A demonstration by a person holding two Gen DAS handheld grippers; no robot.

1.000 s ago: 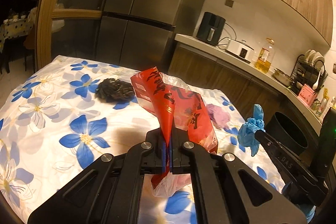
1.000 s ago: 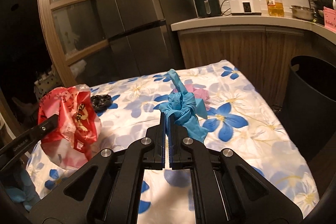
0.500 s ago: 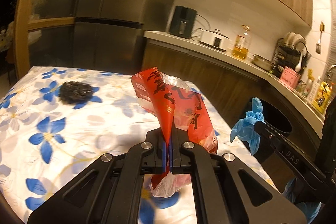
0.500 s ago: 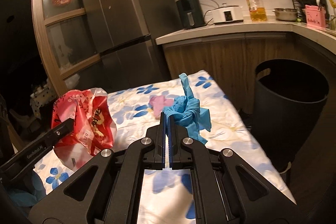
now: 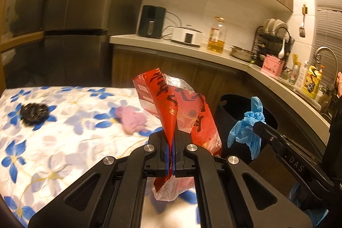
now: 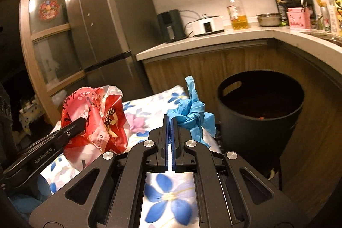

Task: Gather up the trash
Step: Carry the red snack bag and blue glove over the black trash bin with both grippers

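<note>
Left hand-held gripper point(image 5: 170, 155) pinches red wrapper point(image 5: 179, 112), right hand-held gripper point(image 6: 170, 138) clamps blue glove point(image 6: 192, 112); limp, either may snag the black bin point(image 6: 259, 112) rim and fall outside.

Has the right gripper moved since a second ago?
Yes. Right gripper, clamping the blue glove, has moved toward the black bin, which now looms much nearer.

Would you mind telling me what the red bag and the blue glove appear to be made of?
Red bag: thin glossy plastic film, likely; it crinkles and has a clear, shiny edge. Blue glove: thin, stretchy rubbery material, perhaps nitrile; limp and knotted, matte.
</note>
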